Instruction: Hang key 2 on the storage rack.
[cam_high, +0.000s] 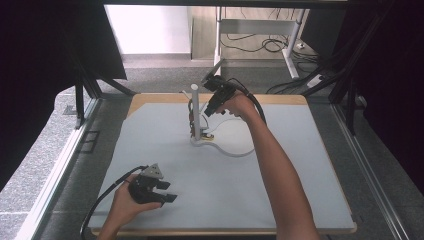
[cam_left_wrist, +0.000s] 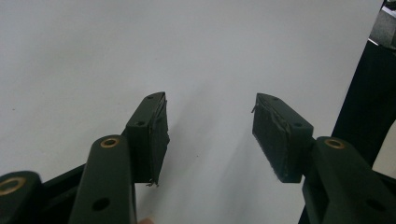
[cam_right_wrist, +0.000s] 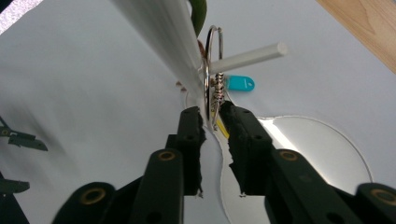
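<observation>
Item 1, nearest you: your left gripper (cam_high: 167, 191), resting low at the near left of the white table (cam_high: 300, 190). Its black jaws stand wide apart with only bare matte tabletop between them; their pads (cam_left_wrist: 161, 140) are ragged, worn foam. It is parked well apart from the work, likely so that it is out of the way.

Item 2, mid-table: white stand, round flat base (cam_high: 202, 141), upright smooth post (cam_high: 195, 112) and a thin round cross-peg (cam_right_wrist: 250, 57) jutting sideways as a hanger.

Item 3, on that peg: metal key ring (cam_right_wrist: 213, 70), thin bright wire, looped over the peg close to the post. Below it hang a short beaded chain and a teal plastic tag (cam_right_wrist: 240, 84).

Item 4, farthest: your right gripper (cam_right_wrist: 214, 116), reaching in from above right of the post. Jaws narrow, set to either side of the ring's lower arc; whether the pads actually press the wire I cannot tell at this blur. Held edge-on, probably so the ring can slide along the peg.
</observation>
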